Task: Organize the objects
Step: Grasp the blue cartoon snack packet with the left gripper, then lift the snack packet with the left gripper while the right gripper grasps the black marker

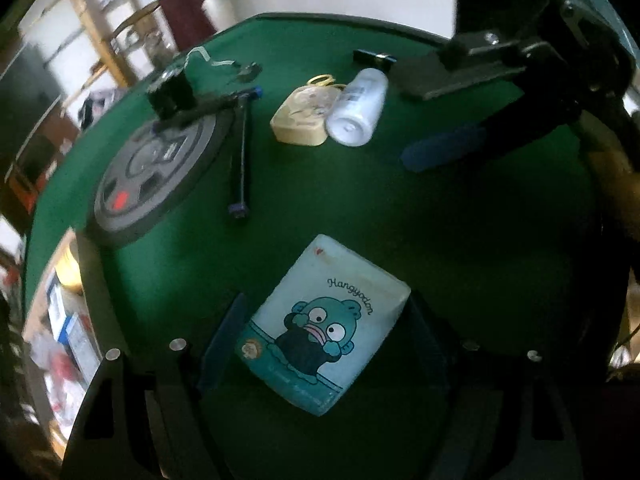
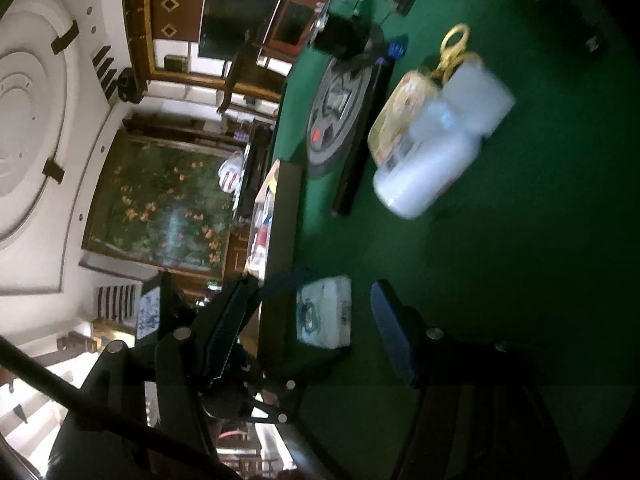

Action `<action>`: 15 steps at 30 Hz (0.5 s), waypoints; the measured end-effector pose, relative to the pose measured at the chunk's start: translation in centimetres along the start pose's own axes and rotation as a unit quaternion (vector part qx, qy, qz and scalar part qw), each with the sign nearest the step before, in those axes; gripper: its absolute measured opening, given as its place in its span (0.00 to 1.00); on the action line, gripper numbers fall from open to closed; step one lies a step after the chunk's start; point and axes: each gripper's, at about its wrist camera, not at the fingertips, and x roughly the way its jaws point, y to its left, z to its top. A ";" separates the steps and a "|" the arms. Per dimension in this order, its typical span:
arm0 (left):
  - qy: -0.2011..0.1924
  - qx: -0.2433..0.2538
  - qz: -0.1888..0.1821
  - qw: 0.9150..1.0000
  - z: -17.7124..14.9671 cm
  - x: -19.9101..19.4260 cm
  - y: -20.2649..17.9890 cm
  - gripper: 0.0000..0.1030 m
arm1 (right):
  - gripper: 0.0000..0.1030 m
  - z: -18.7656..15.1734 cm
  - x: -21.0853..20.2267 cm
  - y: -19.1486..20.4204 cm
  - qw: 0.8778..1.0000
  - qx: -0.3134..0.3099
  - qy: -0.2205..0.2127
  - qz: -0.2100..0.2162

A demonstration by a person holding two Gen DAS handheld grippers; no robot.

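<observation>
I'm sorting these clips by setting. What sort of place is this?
Probably a home living room: a green felt-covered table stands before a large fish tank with orange fish, a dark flat screen and a decorated white ceiling.

On the green felt bench (image 1: 360, 200) lies one pale blue tissue pack printed with a teal cartoon fish (image 1: 326, 324), near. One white plastic bottle (image 1: 358, 108) lies far, beside one cream rounded case (image 1: 302, 116) and one pair of yellow-handled scissors (image 1: 322, 79). To the left sit one grey round disc with a red mark (image 1: 154, 172), one dark rod with blue ends (image 1: 243, 152) and one small black box (image 1: 170, 94). Two hand-held grippers are in view: left (image 1: 324, 332), right (image 2: 304, 320).
</observation>
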 end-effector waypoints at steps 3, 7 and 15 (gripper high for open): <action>-0.001 -0.030 -0.022 0.999 -0.7 -0.6 -0.3 0.40 | 0.62 0.4 -0.7 0.2 1.000 0.002 -0.017 -0.010; -0.017 -0.078 -0.034 0.996 -2.1 -1.7 -0.2 0.34 | 0.62 0.5 -0.8 1.0 0.999 -0.010 -0.031 -0.038; -0.116 -0.212 -0.079 0.967 -5.8 -8.0 2.7 0.33 | 0.62 1.4 1.1 5.5 0.989 -0.076 -0.041 -0.119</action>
